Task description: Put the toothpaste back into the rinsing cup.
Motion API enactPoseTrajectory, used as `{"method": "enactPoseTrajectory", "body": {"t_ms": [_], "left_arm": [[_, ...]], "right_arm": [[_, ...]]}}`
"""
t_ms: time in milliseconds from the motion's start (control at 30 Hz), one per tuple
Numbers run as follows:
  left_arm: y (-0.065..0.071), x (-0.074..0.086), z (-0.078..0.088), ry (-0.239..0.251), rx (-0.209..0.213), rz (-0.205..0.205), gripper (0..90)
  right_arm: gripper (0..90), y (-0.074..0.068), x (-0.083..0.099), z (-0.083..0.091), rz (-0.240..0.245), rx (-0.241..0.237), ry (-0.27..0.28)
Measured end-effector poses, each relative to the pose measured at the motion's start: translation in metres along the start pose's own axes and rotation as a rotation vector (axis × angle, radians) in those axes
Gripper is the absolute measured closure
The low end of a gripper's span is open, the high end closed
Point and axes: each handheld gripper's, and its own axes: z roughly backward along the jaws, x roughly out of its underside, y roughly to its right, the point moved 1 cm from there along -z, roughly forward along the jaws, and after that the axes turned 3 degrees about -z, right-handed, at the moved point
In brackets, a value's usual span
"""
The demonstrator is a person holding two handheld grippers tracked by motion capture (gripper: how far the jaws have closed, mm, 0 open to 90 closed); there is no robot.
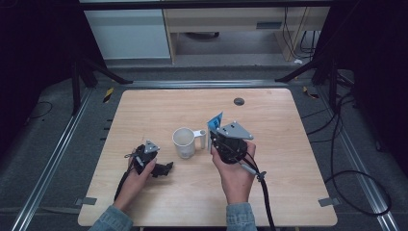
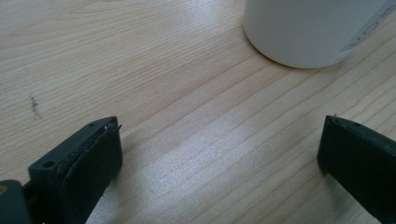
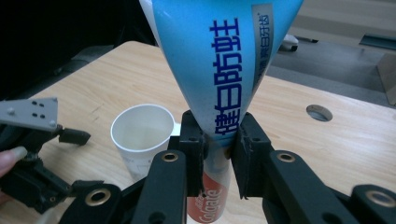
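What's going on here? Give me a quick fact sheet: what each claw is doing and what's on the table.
Surface: wooden table
Left claw: open, holding nothing, low over the table, beside the cup
Right claw: shut on a blue toothpaste tube, wide flat end up
Cup: white paper cup, upright, looks empty, between the two claws
Operator: a person's hands hold both claws

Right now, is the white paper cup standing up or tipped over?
Standing up: the white paper cup sits on the wooden table, round mouth facing upward.
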Motion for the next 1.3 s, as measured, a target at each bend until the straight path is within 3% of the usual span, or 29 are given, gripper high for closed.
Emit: {"method": "enactPoseTrajectory", "body": {"t_ms": [700,867,1300], "left_arm": [[0.0,0.0,0.0,-0.002,0.0,0.0,0.0],[0.0,0.0,0.0,-0.004,0.001,-0.003,0.0],[0.0,0.0,0.0,-0.002,-0.001,-0.002,0.0]], "right_arm": [[75.3,-0.017,-0.048,-0.012,0.065,-0.021,0.063],[75.3,-0.014,-0.051,-0.018,0.05,-0.025,0.09],[75.3,-0.014,-0.056,-0.031,0.049,-0.028,0.097]]}}
